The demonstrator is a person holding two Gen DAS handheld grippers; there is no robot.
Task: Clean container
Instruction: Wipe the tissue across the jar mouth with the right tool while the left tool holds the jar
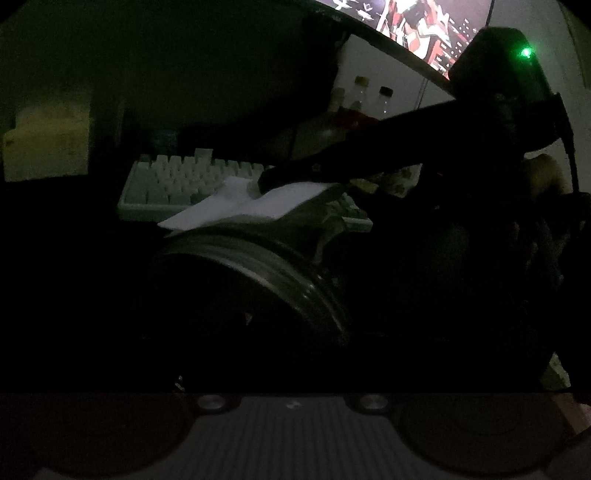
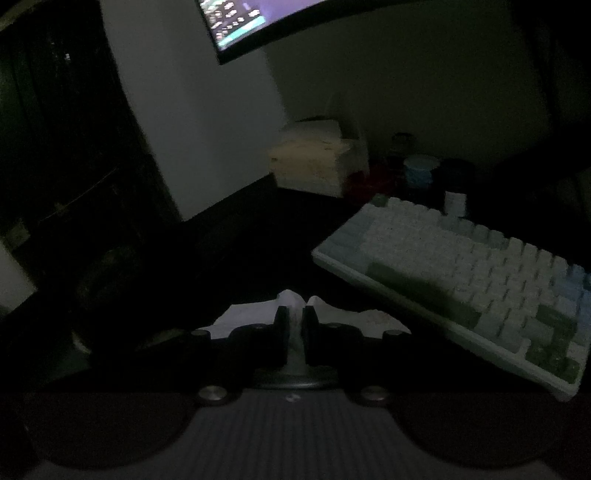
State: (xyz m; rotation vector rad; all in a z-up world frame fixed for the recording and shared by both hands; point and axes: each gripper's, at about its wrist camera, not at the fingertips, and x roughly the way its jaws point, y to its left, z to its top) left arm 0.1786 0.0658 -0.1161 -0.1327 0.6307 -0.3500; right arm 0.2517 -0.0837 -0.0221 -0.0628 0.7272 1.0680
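Note:
The room is very dark. In the left wrist view a round container (image 1: 266,273) with a shiny rim fills the middle, close to the camera; my left gripper's fingers are lost in the dark around it. My right gripper (image 1: 266,182) reaches in from the right and presses a white tissue (image 1: 251,205) onto the container's top. In the right wrist view my right gripper (image 2: 295,317) is shut on the white tissue (image 2: 251,314), which spreads to both sides of the fingers.
A white keyboard (image 2: 461,273) lies on the dark desk, to the right of my right gripper; it also shows behind the container (image 1: 177,184). A lit monitor (image 2: 251,22) hangs above. Jars (image 2: 419,171), a cream box (image 2: 314,162) and bottles (image 1: 373,99) stand at the back.

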